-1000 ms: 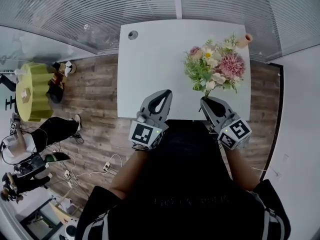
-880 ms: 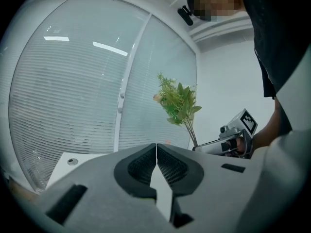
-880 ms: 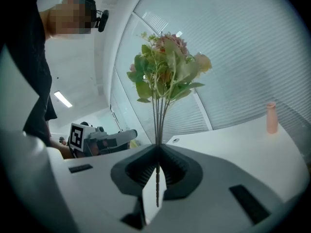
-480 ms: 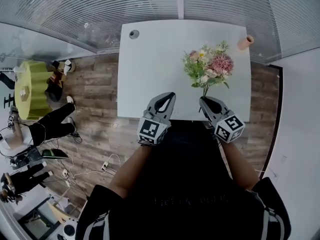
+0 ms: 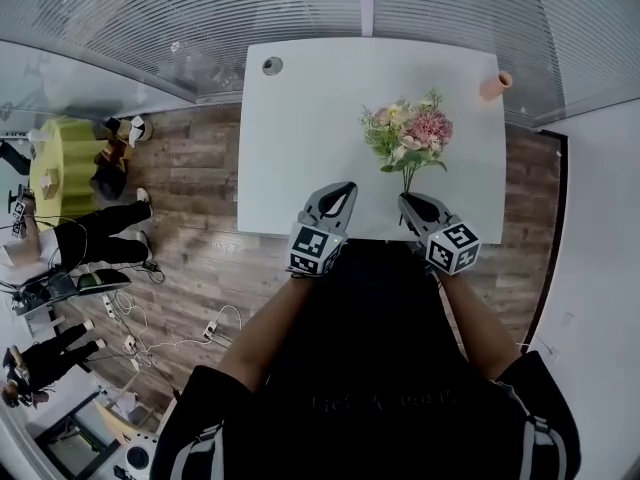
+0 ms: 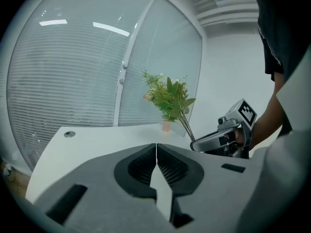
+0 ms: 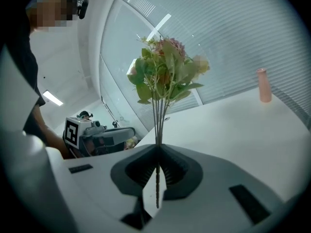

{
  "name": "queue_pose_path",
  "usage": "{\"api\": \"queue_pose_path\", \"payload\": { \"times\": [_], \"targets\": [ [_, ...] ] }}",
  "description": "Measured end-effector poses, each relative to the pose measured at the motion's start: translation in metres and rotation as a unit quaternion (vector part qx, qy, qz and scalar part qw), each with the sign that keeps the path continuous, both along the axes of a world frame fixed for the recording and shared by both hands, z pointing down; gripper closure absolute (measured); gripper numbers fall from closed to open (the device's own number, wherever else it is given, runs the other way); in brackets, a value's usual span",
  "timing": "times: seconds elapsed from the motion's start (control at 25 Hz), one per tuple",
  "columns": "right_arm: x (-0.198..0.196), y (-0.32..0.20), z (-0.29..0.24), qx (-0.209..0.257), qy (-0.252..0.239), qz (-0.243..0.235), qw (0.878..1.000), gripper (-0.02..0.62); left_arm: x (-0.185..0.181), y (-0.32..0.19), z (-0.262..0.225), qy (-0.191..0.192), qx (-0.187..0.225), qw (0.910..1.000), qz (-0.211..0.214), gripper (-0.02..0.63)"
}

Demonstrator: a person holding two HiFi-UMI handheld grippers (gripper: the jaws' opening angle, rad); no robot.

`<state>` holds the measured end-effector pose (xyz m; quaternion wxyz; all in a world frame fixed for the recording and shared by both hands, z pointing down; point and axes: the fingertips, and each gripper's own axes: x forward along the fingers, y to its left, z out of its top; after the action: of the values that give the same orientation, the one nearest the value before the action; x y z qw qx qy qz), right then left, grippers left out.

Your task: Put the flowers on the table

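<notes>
A bunch of flowers (image 5: 407, 136) with pink and cream blooms and green leaves hangs over the white table (image 5: 300, 118). Its thin stems run down into my right gripper (image 5: 407, 201), which is shut on them near the table's front edge. In the right gripper view the flowers (image 7: 165, 69) stand upright from the closed jaws of my right gripper (image 7: 158, 148). My left gripper (image 5: 343, 190) is shut with nothing in it, just left of the right one. The left gripper view shows the flowers (image 6: 170, 98) and my left gripper (image 6: 156, 145) with jaws together.
A small pink vase (image 5: 492, 85) stands at the table's far right corner, also seen as a pink vase (image 7: 264, 85). A round cable hole (image 5: 271, 65) sits at the far left corner. Glass walls with blinds lie behind. People and a green table (image 5: 62, 173) are on the wooden floor at left.
The flowers have moved left and lower toward the table, looking smaller. Both grippers shifted slightly, the left one to the right. Both stay shut.
</notes>
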<state>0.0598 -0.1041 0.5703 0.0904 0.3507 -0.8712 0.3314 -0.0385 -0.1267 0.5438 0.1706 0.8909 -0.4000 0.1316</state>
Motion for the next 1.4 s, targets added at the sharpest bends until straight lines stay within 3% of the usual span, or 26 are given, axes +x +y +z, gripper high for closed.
{"api": "queue_pose_path", "payload": {
  "times": [0.32, 0.52, 0.68, 1.16, 1.4],
  "targets": [
    [-0.011, 0.004, 0.032, -0.050, 0.003, 0.006, 0.999, 0.555, 0.004, 0.003, 0.026, -0.006, -0.035, 0.9993, 0.009, 0.584],
    [-0.009, 0.004, 0.055, -0.068, 0.028, 0.012, 0.997, 0.555, 0.009, 0.005, 0.042, -0.034, -0.052, 0.9979, 0.018, 0.584],
    [-0.009, 0.005, 0.069, -0.101, 0.031, 0.026, 0.994, 0.555, 0.011, 0.007, 0.043, -0.015, -0.055, 0.9982, 0.021, 0.584],
    [-0.006, -0.001, 0.109, -0.151, 0.060, 0.032, 0.986, 0.555, 0.008, 0.010, 0.058, -0.023, -0.080, 0.9965, 0.012, 0.584],
    [-0.012, -0.001, 0.120, -0.184, 0.045, 0.041, 0.981, 0.555, 0.001, 0.009, 0.060, -0.021, -0.091, 0.9957, 0.002, 0.584]
  ]
}}
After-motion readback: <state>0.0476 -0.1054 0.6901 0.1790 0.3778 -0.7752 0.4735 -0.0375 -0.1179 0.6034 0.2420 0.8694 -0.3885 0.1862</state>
